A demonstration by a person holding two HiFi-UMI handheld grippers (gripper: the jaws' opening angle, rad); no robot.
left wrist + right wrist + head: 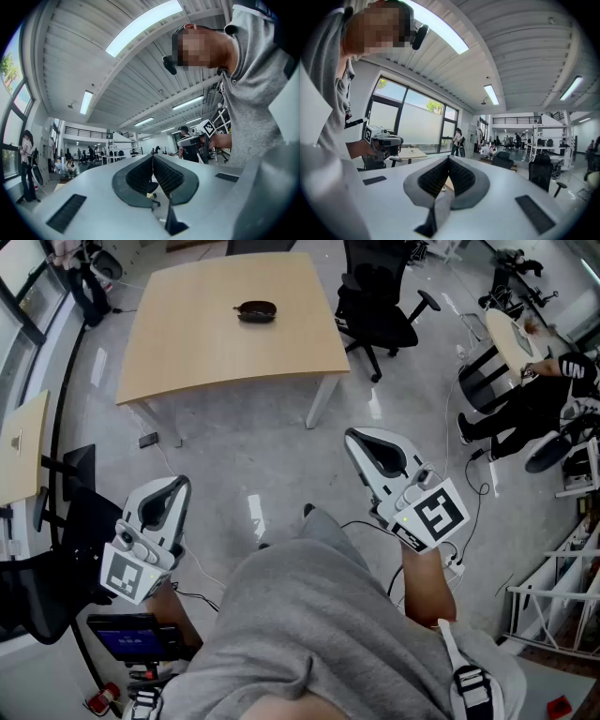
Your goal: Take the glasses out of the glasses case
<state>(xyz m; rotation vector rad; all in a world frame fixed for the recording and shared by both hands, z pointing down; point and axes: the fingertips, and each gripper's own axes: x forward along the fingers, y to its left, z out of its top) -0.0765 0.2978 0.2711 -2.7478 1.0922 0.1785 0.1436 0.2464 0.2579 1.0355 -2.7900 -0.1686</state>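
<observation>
A dark, closed glasses case (255, 310) lies on the far part of a light wooden table (187, 352) in the head view. Both grippers are held low by the person's body, well short of the table and far from the case. The left gripper (172, 489) is shut and empty; in its own view the left gripper (153, 158) points up toward the ceiling with its black pads pressed together. The right gripper (362, 441) is also shut on nothing, and in its view the right gripper (448, 159) faces the windows. Neither gripper view shows the case.
A black office chair (380, 306) stands at the table's right side. A seated person (534, 399) is at the far right by a round table (506, 334). Another desk (21, 442) and a dark chair (37, 587) are at the left. Cables lie on the grey floor (244, 456).
</observation>
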